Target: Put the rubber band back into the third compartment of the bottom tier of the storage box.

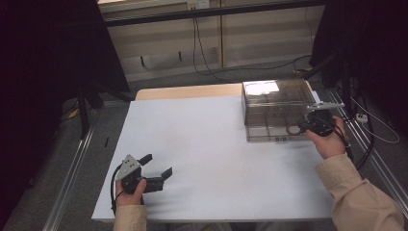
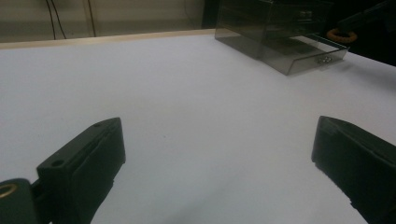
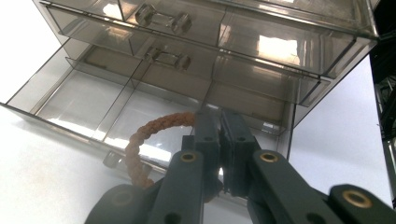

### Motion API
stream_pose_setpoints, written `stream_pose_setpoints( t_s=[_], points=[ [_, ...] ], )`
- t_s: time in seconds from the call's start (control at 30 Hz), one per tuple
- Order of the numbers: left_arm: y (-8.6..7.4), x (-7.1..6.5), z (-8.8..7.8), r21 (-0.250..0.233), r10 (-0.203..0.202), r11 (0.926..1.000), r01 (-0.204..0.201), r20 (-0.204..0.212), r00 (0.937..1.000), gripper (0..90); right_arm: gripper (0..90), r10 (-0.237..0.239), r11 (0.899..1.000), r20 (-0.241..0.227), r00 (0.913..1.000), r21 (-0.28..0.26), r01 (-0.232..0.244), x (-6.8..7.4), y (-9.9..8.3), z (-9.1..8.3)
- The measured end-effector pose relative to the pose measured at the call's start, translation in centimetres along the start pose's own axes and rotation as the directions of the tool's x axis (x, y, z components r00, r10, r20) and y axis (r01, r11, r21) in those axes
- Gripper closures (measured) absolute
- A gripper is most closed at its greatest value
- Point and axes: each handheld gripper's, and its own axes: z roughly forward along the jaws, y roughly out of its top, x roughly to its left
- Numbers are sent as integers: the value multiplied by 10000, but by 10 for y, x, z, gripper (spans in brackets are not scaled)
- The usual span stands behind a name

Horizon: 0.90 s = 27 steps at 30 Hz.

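Two fingers (image 3: 233, 154) pinched on the braided ring (image 3: 140, 149) over the open drawer (image 3: 84, 100) could let it be dropped outside; left gripper (image 1: 156, 166) fingers are spread.

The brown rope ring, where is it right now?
The brown rope ring is pinched in the right claw, held over the open bottom drawer of the clear drawer box at the table's far right.
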Motion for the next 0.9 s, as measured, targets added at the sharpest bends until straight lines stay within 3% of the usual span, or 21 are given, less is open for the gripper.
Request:
stream_pose_setpoints(
  t_s=[0.9],
  points=[
    [0, 0, -1, 19, -7, 10000, 7, 28, 10000, 28, 865, 105, 9999, 273, 9996, 86, -108, -6, 2, 10]
  ],
)
